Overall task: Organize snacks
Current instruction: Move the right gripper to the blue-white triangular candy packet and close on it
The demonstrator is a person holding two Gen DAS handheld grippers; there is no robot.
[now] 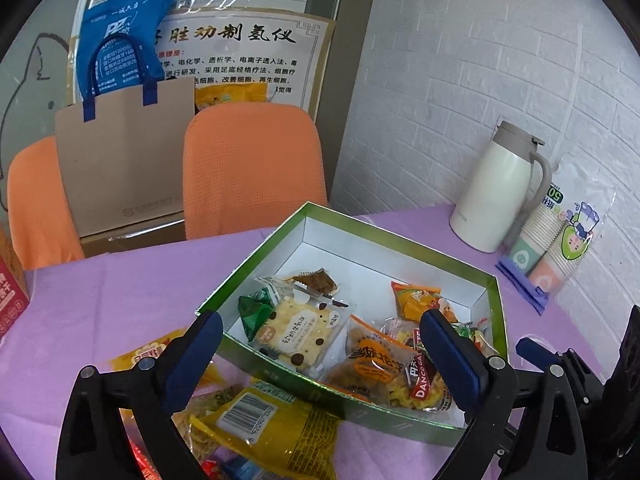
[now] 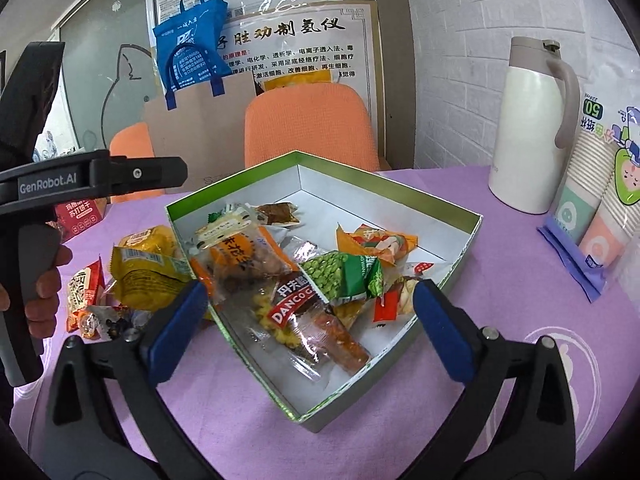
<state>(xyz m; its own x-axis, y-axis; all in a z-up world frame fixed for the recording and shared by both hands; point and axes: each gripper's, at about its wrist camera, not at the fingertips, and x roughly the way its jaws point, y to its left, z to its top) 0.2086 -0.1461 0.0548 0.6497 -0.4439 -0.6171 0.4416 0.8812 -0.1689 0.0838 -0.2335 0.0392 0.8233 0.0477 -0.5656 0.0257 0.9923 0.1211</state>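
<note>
- Left tool (image 1: 320, 354): blue-padded fingers spread wide, nothing between them, hovering over the near-left rim of the shallow green-walled cardboard box with a white inside (image 1: 490, 280).
- Right tool (image 2: 310, 314): fingers likewise wide apart and empty, poised above the near corner of the same box (image 2: 476, 224); left tool's black handle (image 2: 92, 178) off to its left, gripped by a hand (image 2: 40, 296).
- Inside the box, straight ahead of the left tool: clear-wrapped pale cracker packet with brown dots (image 1: 298, 330), green triangular packet (image 1: 254, 314) beside it, orange-labelled fried-twist packet (image 1: 374, 364) just ahead of the right finger, small orange packet (image 1: 416, 298) farther in.
- Between the right tool's fingers in its view: green pea packet (image 2: 344, 276), clear packet with a red DANCO label (image 2: 298, 306), orange-brown bar in clear wrap (image 2: 340, 342).
- Still outside the box, on the lilac-clothed table (image 1: 100, 300): large yellow barcode-labelled bag (image 1: 276, 426) under and just behind the left tool's fingers, touching the box wall; more loose red and yellow packets (image 2: 86, 292) left of the right tool.
- Far right of both tools: cream thermos jug with a grey handle (image 1: 496, 188) and a plastic sleeve of paper cups (image 1: 560, 240), against the white brick-pattern wall (image 1: 460, 80).
</note>
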